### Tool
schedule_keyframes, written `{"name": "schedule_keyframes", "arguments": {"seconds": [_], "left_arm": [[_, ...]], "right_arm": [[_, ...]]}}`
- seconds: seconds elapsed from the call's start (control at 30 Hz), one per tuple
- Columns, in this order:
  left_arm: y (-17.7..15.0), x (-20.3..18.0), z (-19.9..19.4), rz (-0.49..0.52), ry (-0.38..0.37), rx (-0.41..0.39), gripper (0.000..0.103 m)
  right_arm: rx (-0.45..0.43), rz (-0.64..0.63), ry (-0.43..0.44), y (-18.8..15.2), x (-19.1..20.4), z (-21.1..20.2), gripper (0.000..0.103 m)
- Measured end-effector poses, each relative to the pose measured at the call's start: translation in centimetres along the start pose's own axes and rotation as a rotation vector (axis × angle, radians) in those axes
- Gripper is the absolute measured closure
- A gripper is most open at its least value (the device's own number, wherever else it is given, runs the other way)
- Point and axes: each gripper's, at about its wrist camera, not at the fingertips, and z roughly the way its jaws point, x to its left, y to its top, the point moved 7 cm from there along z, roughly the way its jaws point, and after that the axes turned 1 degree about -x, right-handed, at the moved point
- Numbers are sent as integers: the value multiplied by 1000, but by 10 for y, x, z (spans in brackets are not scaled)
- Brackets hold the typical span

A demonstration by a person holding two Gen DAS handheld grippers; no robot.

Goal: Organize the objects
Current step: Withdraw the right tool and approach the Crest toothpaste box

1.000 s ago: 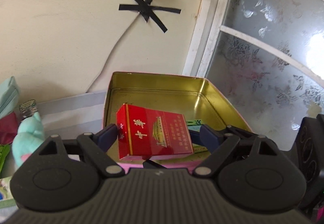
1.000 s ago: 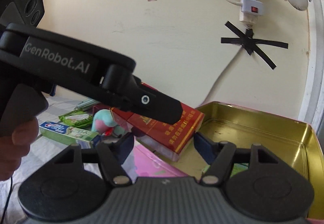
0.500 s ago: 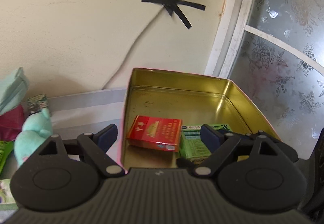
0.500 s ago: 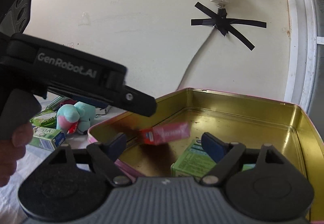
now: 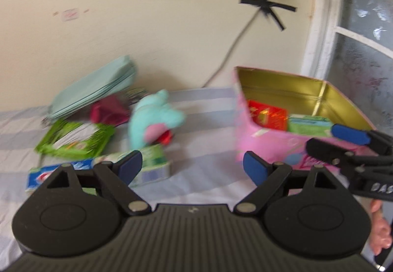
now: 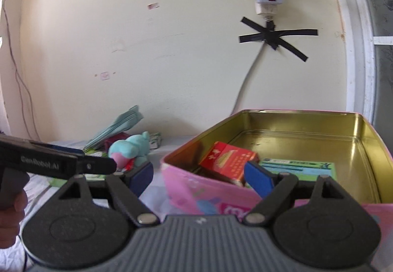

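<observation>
My left gripper (image 5: 192,165) is spread and holds nothing; the red pack (image 5: 267,116) lies in the pink tin (image 5: 267,146) at the frame's right, beyond it. My right gripper (image 6: 197,175) is spread too, with the red pack (image 6: 228,160) just above its right finger.

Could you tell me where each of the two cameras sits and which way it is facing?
Left wrist: on the left claw, facing the wall; toothpaste box ahead, pink tin to the right; the right claw and a hand show.
Right wrist: on the right claw, looking into the tin; the left claw crosses at left.
Shared: tin, red pack, plush toy.
</observation>
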Motion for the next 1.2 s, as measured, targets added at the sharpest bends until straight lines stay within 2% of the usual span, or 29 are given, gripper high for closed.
{"name": "schedule_keyframes", "arguments": {"seconds": [0.27,0.63,0.8,0.93,1.1,1.2], "left_arm": [[-39,76,-12,-82,161,54,12],[-71,159,-29,-202,293,55,12],[-78,187,-27,-302,323,35,12],[-77,194,-30,-356,305,1,12],[-71,200,-29,-402,298,-23,9],[-54,203,-23,-427,264,-28,6]], "right_arm": [[112,-7,128,-22,60,25,20],[212,-128,229,-42,139,60,21],[217,-207,236,-41,164,75,21],[213,-224,239,-35,172,93,20],[262,-103,218,-30,155,128,19],[301,-32,200,-31,143,147,19]]}}
